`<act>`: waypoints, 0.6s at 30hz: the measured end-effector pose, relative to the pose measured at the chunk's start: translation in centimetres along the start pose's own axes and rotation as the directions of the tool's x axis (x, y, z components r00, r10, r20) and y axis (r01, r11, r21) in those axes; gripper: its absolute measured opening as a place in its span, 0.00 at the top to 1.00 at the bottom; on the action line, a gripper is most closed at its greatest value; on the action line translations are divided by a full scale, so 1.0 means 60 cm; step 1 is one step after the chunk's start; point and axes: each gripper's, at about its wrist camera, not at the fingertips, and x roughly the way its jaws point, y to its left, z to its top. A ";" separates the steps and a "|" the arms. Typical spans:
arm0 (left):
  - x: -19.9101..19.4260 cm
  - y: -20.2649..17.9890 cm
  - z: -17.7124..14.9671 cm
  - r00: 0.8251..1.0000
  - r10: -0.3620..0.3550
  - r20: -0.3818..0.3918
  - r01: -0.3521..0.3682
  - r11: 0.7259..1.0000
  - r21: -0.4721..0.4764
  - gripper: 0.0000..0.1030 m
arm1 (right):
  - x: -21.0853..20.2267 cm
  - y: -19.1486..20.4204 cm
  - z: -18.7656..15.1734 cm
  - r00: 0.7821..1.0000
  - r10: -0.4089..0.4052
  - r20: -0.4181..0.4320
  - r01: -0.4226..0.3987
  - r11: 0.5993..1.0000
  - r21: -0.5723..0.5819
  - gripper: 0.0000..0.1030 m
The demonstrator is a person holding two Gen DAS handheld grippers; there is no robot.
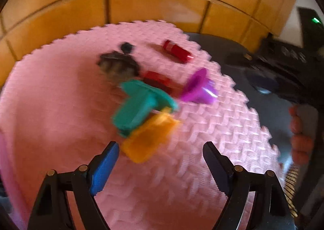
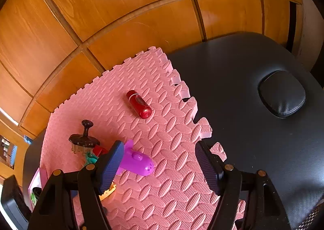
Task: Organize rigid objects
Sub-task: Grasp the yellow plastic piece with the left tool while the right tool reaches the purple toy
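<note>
I can read no text, label or number on any thing here. The left view is too blurred for it.

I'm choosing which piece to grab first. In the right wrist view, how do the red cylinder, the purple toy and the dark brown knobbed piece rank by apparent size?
1. purple toy, partly hidden by a finger.
2-3. dark brown knobbed piece and red cylinder look alike; unranked.

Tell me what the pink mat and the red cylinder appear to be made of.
Pink mat: likely soft foam, matte, judging by its embossed oval texture and jigsaw-toothed edges. Red cylinder: a hard, glossy shell, either lacquered metal or plastic; it shows bright highlights and a thin pale ring near one end.
</note>
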 end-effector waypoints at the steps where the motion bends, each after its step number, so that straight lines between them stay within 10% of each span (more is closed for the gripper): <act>1: 0.001 -0.006 -0.004 0.999 -0.038 -0.007 0.039 0.999 0.013 0.18 | 0.000 -0.001 0.001 1.000 0.005 0.001 -0.005 1.000 0.003 0.29; 6: -0.012 -0.022 -0.017 0.993 -0.115 -0.003 0.115 0.993 0.037 0.18 | -0.004 -0.003 0.002 1.000 0.018 0.002 -0.018 1.000 0.014 0.29; 18: 0.020 0.017 0.015 0.999 0.012 -0.040 -0.015 0.998 -0.066 0.38 | -0.003 0.000 0.000 1.000 0.025 -0.010 -0.025 1.000 0.015 0.29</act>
